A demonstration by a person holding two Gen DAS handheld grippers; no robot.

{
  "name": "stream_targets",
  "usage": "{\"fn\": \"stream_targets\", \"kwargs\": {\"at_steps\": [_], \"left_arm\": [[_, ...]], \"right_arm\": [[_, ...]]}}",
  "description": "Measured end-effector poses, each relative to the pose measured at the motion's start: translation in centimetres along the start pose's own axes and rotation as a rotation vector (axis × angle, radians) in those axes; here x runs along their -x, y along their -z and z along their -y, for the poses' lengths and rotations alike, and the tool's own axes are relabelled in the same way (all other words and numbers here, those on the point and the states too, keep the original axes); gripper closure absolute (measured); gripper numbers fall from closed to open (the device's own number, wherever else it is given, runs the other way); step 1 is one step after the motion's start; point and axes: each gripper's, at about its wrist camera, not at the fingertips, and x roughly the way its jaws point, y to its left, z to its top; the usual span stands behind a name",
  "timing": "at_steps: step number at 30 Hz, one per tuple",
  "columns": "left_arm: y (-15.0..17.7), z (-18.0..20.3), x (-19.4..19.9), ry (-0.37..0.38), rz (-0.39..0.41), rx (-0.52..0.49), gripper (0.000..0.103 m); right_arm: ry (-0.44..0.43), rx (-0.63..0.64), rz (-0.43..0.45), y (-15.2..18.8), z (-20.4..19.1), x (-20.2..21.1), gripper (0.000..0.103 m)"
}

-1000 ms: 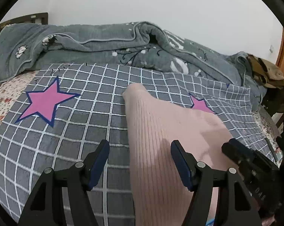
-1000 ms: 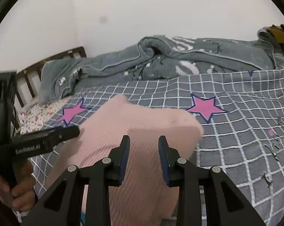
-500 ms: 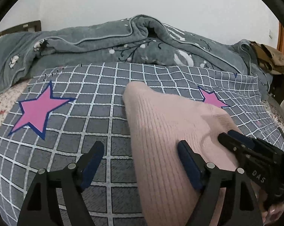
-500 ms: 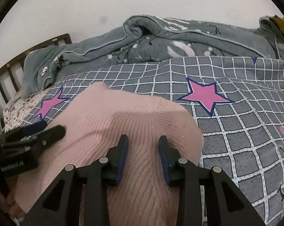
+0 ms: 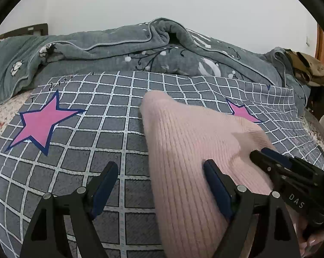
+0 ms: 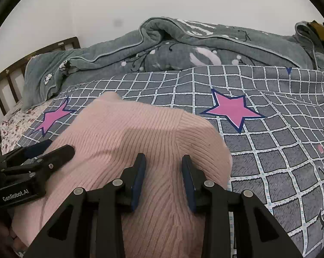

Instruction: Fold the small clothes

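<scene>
Both grippers slant downward: left gripper (image 5: 159, 185) wide, right gripper (image 6: 163, 178) apparently pinching pink knit (image 6: 140, 133).

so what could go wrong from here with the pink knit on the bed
1. The left gripper has just opened wide and straddles only the edge of the pink knit; closing here may catch a thin bite, or the checked sheet too.
2. The right gripper has a bunched ridge of knit between its narrow jaws; whether the pads pinch it is unclear, so lifting may drop the fold.
3. The two grippers sit close together and could bump.
</scene>
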Motion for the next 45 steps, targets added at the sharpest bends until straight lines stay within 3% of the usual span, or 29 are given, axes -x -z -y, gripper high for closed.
{"fn": "stream_targets", "kwargs": {"at_steps": [14, 22, 25, 28, 33, 34, 36, 38, 42, 45], "left_arm": [[0.5, 0.0, 0.8, -0.016, 0.003, 0.023, 0.019], [1.2, 0.0, 3.4, -0.019, 0.045, -0.033, 0.020], [1.4, -0.5, 4.3, 0.012, 0.043, -0.009, 0.020], [1.6, -1.1, 5.2, 0.019, 0.048, 0.008, 0.020], [1.9, -1.8, 6.3, 0.006, 0.061, 0.028, 0.020], [1.9, -2.0, 6.4, 0.003, 0.061, 0.033, 0.020], [1.9, -2.1, 6.6, 0.001, 0.056, 0.046, 0.021], [1.8, -2.5, 6.9, 0.013, 0.049, 0.064, 0.023], [1.9, -3.4, 7.5, 0.065, 0.044, 0.100, 0.023], [2.4, -3.7, 7.4, 0.102, 0.028, 0.120, 0.023]], "right_arm": [[-0.014, -0.005, 0.005, 0.2, 0.1, 0.6, 0.068], [-0.056, -0.037, 0.039, 0.8, 1.4, 3.4, 0.066], [-0.062, -0.053, 0.041, 1.2, 2.0, 4.1, 0.062], [-0.070, -0.087, 0.037, 1.7, 2.9, 5.0, 0.051], [-0.102, -0.102, 0.045, 2.9, 3.2, 6.1, 0.050], [-0.103, -0.105, 0.047, 3.0, 3.1, 6.2, 0.052], [-0.126, -0.118, 0.052, 3.1, 3.1, 6.3, 0.067], [-0.156, -0.115, 0.058, 2.9, 2.7, 6.4, 0.087], [-0.172, -0.116, 0.130, 2.8, 2.9, 7.8, 0.095], [-0.147, -0.122, 0.095, 3.2, 3.2, 7.0, 0.095]]}}
